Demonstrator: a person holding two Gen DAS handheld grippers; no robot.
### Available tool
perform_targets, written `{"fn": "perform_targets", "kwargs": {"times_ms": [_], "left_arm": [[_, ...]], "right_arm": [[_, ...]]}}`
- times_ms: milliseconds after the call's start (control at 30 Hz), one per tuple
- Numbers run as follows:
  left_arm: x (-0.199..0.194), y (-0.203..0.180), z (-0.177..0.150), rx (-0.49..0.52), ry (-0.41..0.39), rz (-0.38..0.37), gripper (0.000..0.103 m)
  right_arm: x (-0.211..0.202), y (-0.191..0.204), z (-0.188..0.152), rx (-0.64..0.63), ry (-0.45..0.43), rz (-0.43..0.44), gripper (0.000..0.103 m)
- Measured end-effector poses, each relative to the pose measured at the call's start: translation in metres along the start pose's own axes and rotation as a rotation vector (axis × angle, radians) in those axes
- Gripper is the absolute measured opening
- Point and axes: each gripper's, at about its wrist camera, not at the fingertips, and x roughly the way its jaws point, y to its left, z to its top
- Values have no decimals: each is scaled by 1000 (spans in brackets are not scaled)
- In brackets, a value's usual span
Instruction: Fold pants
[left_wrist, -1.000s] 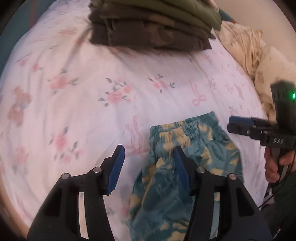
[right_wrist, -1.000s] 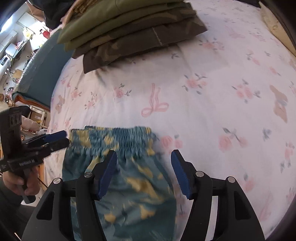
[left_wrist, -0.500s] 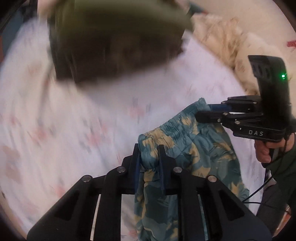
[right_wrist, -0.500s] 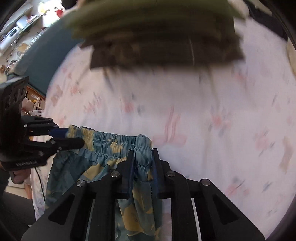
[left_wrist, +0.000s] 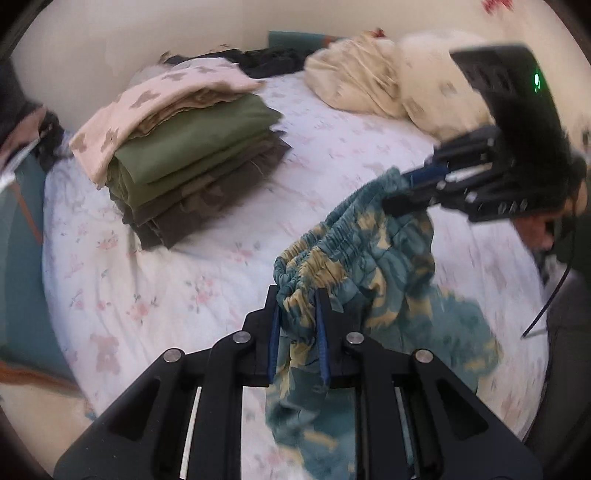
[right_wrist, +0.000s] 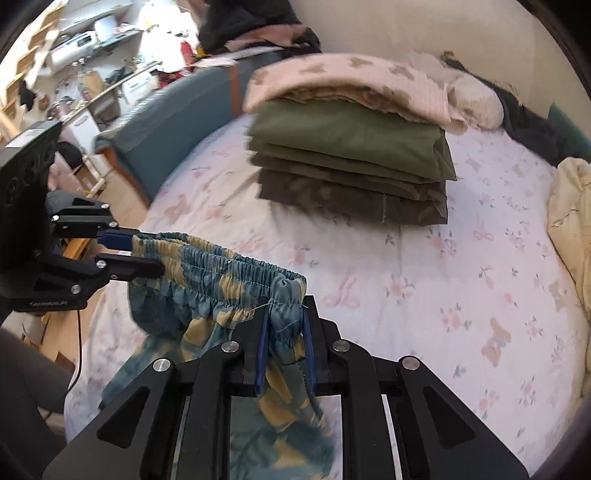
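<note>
Both tools clamped on waistband corners of the pants (left_wrist: 354, 258): left tool (left_wrist: 297, 325), right tool (right_wrist: 284, 332). Pants hang above the bed (right_wrist: 424, 295). Soft, light, floppy; legs probably still trailing. Elastic waistband gives best hold.

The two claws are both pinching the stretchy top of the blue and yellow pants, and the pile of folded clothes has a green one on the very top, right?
Not quite. The top of the pile is a pink patterned piece; the green ones lie beneath it, as the right wrist view shows. Both the left claw and right claw do pinch the pants waistband.
</note>
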Motion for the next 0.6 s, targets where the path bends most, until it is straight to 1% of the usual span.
{"fn": "perform_targets", "kwargs": {"times_ms": [67, 167, 267, 300, 333, 367, 400, 500, 567, 600], "left_arm": [[-10, -21, -13, 47, 32, 45, 14], [-17, -45, -30, 49, 74, 74, 14], [-21, -70, -51, 49, 113, 74, 14], [-23, -81, -61, 62, 124, 68, 14], [-25, -92, -69, 86, 131, 68, 14], [-26, -102, -76, 111, 130, 82, 14], [-28, -109, -82, 112, 133, 98, 14], [-26, -116, -96, 9, 190, 65, 14], [-21, -122, -105, 1, 224, 60, 19], [-19, -124, -109, -5, 245, 60, 19]], "right_arm": [[-12, 16, -22, -6, -6, 10, 16], [-24, 42, -56, -12, 1, 4, 16], [-30, 55, -87, 16, 19, -1, 16], [-29, 59, -97, 16, 29, -15, 16], [-31, 65, -108, 4, 31, -47, 16], [-33, 72, -119, -7, 34, -65, 16], [-34, 76, -126, -11, 38, -70, 16], [-33, 88, -147, -9, 74, -61, 17], [-29, 91, -161, 10, 111, -53, 19], [-25, 91, -166, 20, 139, -53, 20]]}}
